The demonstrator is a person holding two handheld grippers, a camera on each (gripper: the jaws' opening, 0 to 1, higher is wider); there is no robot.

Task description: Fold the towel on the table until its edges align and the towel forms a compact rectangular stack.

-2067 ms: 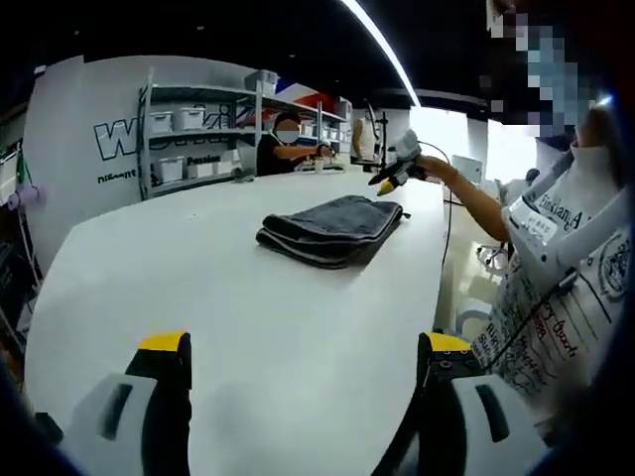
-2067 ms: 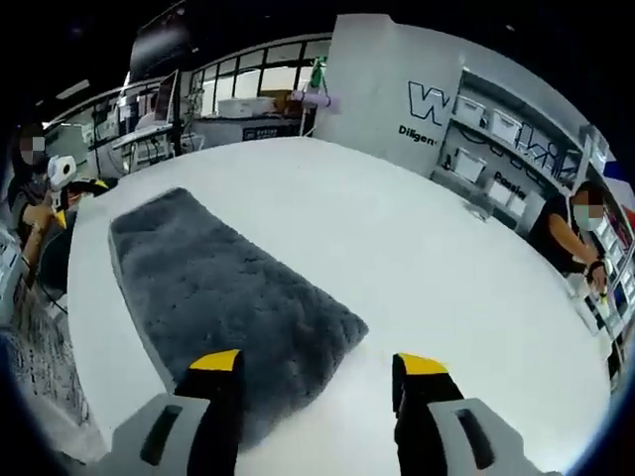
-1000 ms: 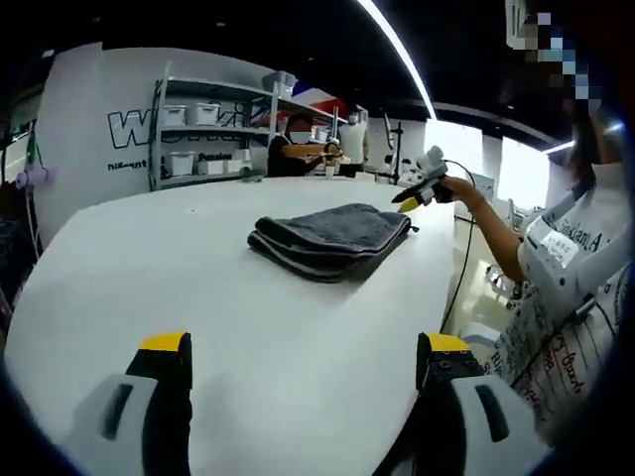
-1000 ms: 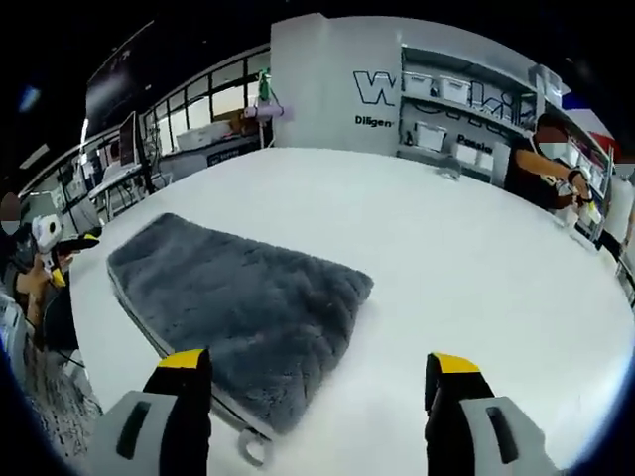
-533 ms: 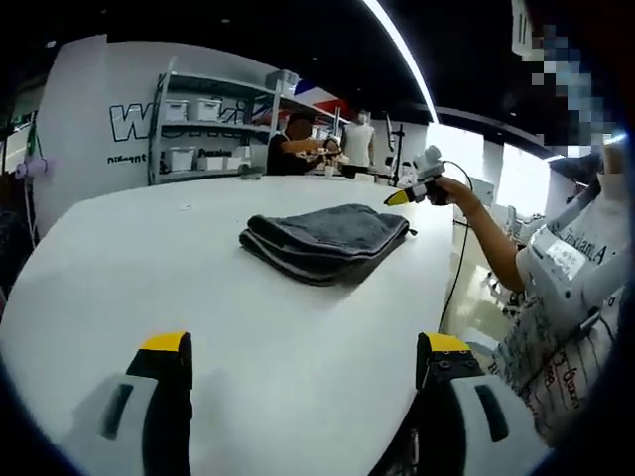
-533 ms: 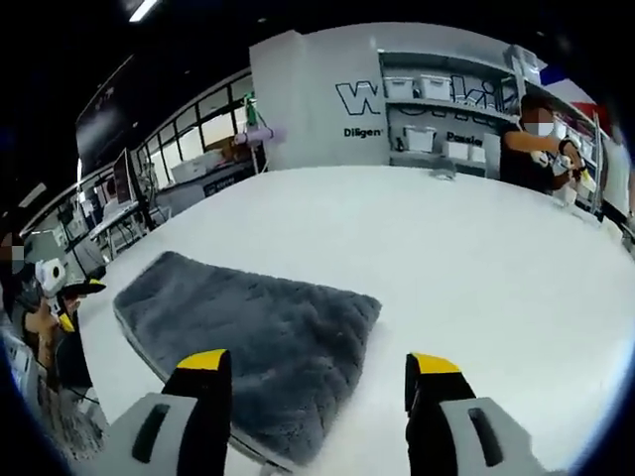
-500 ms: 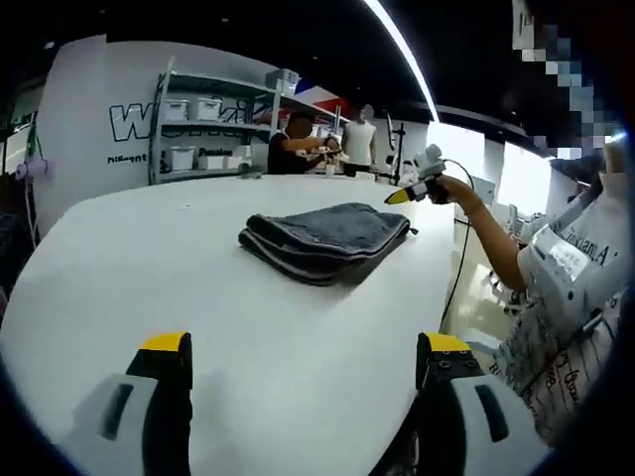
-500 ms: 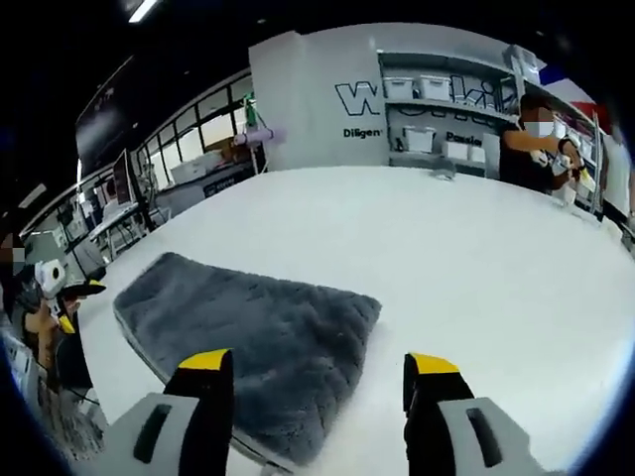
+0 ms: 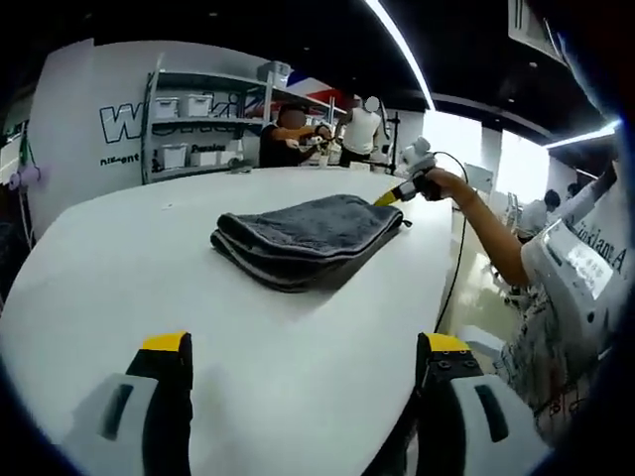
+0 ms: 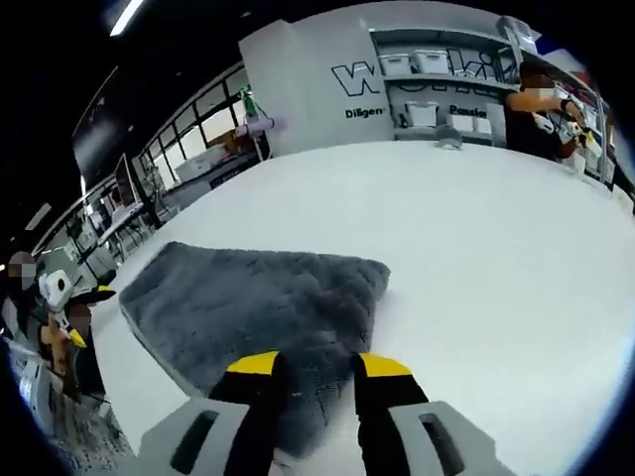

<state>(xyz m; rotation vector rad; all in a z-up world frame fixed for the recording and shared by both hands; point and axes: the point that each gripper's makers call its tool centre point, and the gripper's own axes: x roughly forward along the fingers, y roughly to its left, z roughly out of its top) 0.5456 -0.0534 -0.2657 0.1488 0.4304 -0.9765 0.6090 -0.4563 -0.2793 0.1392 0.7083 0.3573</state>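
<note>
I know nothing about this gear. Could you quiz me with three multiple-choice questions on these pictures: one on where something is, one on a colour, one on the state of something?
1. Where does the dark grey folded cloth towel lie?
A) on the white round-edged table
B) on a shelf
C) on the floor

2. What colour are the tips of the left gripper's fingers?
A) red
B) yellow
C) green

3. How do those fingers stand?
A) clamped on the towel
B) shut on nothing
C) wide apart, holding nothing

Answers:
1 A, the towel rests on the tabletop.
2 B, a yellow cap tops each finger.
3 C, bare table shows between them, with the towel farther off.
</note>
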